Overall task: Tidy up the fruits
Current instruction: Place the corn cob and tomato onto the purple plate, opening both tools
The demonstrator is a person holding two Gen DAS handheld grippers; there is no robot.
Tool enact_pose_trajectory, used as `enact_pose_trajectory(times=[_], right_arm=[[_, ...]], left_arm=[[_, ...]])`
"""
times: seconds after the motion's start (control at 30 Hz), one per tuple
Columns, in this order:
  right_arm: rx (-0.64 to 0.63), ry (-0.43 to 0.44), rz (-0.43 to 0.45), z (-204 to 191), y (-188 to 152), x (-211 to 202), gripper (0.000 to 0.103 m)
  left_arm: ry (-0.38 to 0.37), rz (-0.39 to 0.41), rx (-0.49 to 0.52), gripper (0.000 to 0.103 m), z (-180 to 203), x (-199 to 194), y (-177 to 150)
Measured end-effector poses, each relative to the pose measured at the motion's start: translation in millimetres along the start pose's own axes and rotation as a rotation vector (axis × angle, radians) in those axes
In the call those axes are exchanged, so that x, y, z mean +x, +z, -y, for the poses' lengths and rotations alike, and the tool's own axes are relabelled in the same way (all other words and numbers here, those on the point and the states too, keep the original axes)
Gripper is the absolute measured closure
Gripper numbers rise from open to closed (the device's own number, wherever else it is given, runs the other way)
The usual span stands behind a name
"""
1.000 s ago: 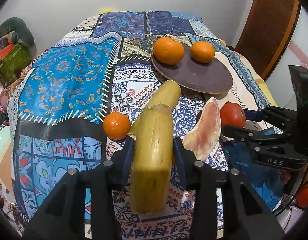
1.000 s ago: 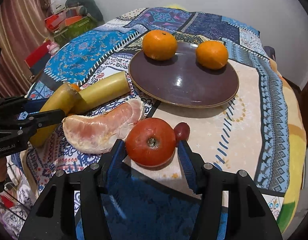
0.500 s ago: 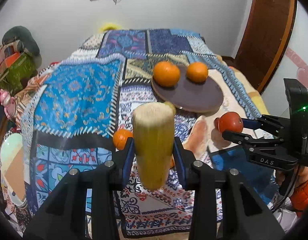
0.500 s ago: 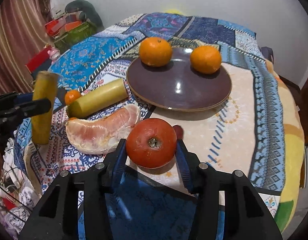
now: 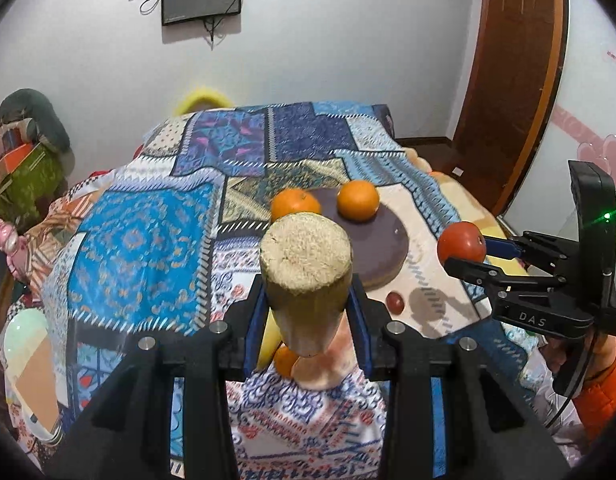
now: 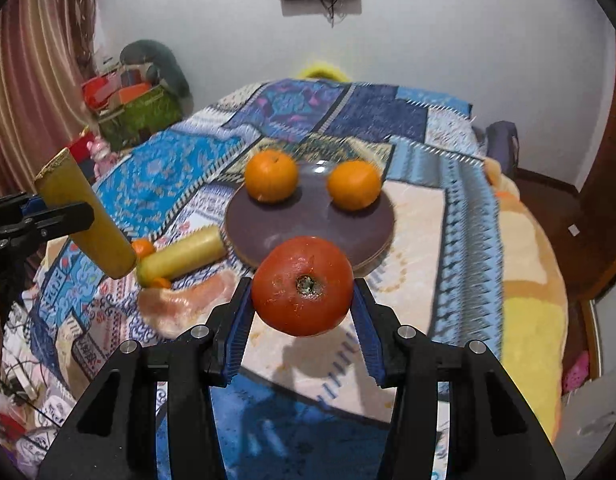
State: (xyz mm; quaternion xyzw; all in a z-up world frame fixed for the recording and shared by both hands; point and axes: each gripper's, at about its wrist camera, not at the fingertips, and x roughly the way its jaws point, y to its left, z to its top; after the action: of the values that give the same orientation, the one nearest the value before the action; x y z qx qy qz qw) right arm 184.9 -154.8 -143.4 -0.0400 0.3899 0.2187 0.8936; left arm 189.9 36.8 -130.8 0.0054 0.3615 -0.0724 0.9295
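My left gripper [image 5: 306, 312] is shut on a yellow sugarcane piece [image 5: 306, 272], held above the patterned cloth, cut end toward the camera; it also shows in the right wrist view [image 6: 84, 220]. My right gripper [image 6: 302, 300] is shut on a red tomato [image 6: 302, 286], lifted above the cloth in front of a dark brown plate [image 6: 308, 216]; the tomato also shows in the left wrist view [image 5: 461, 242]. Two oranges [image 6: 271, 176] [image 6: 353, 185] sit on the plate. A second sugarcane piece [image 6: 182, 256], a peeled pomelo segment [image 6: 188, 300] and a small orange [image 6: 143, 248] lie left of the plate.
A small dark red fruit [image 5: 395, 302] lies on the cloth near the plate's front edge. A patterned cloth [image 6: 156, 176] covers the raised surface. Bags and boxes [image 6: 136, 108] stand at the far left, a wooden door [image 5: 511, 80] at the right.
Both grippers have risen: the left lifted the sugarcane piece off the cloth and tilted it upright, the right lifted the tomato off the cloth. The small dark fruit stayed on the cloth.
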Motion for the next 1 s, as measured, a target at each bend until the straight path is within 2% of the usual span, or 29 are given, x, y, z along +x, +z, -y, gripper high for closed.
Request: enact_pose_trajectory(times=[0.2,0.43,1.0], right_arm=[[0.008,-0.019,0.04,11,13,-5,0.058],[0.019,-0.028,0.066,24,26,0,0.058],[0.005,-0.02,0.038,38,38,44,0.058]], left_arm=[[-0.022,0.009,0.011,0.065,9,12,16],[-0.026,-0.017,0.011,0.065,18,41,31],[-0.067,-0.105,0.013,0.065,33,118,47]])
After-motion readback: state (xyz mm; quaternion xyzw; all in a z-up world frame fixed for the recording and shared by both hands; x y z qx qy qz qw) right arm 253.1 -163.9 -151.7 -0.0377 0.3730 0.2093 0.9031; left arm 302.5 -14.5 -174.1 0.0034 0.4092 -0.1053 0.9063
